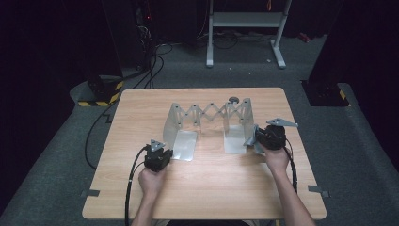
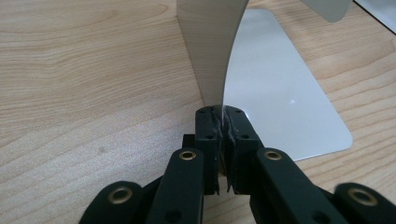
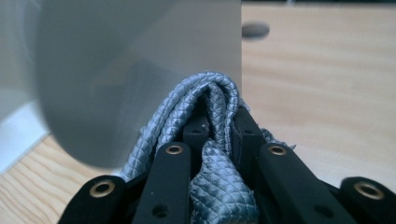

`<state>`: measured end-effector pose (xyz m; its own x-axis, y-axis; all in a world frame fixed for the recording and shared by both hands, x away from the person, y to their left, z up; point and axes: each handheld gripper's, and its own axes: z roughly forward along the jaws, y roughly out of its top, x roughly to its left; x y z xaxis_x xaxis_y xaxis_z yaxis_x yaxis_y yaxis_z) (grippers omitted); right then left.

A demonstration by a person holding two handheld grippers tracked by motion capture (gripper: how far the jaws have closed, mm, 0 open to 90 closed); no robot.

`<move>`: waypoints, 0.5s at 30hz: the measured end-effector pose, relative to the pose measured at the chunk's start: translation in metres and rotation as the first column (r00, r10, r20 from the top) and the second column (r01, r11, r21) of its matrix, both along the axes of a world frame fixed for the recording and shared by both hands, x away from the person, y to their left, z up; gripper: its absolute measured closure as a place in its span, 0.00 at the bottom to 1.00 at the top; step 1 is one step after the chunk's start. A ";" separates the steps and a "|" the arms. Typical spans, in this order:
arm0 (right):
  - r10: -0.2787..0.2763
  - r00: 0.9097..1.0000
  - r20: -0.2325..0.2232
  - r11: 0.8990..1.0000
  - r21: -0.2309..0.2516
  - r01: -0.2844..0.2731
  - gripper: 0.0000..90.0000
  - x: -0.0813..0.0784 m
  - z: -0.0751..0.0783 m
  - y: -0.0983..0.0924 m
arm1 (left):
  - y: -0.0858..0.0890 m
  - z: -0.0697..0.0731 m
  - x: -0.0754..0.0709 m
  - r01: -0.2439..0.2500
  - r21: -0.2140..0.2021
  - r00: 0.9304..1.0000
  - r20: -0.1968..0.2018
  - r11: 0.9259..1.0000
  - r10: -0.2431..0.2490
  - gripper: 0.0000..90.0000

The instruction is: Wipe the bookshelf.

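Rack (image 1: 209, 117): my extendable metal rack stands mid-table, long axis running left to right, one end plate toward each hand.
Left gripper (image 2: 223, 122): pinched on the left plate's near edge.
Right gripper (image 3: 218, 122): clamped on a grey cloth (image 3: 219, 182), just beside the right plate.
Table (image 1: 207, 193): bare wood near me.
Room: dark, cables behind.

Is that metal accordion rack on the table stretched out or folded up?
Stretched out: the rack's scissor links form open crosses between its two end plates, which stand well apart on the table.
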<state>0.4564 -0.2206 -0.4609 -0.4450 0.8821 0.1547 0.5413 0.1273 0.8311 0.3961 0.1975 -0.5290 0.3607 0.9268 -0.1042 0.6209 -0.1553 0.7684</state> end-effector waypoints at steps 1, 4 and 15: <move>0.001 1.000 0.012 1.000 -0.001 -0.001 0.89 0.000 0.006 0.000 | 0.000 0.000 0.000 -0.001 0.000 1.000 0.000 1.000 0.001 0.94; 0.001 0.999 0.043 1.000 -0.005 -0.001 0.89 0.000 0.020 0.001 | 0.000 0.000 0.000 -0.002 0.003 1.000 0.001 1.000 0.002 0.94; -0.003 0.994 0.114 1.000 -0.014 0.005 0.89 0.010 0.051 0.002 | 0.000 0.000 0.000 -0.002 0.002 1.000 0.000 1.000 0.002 0.94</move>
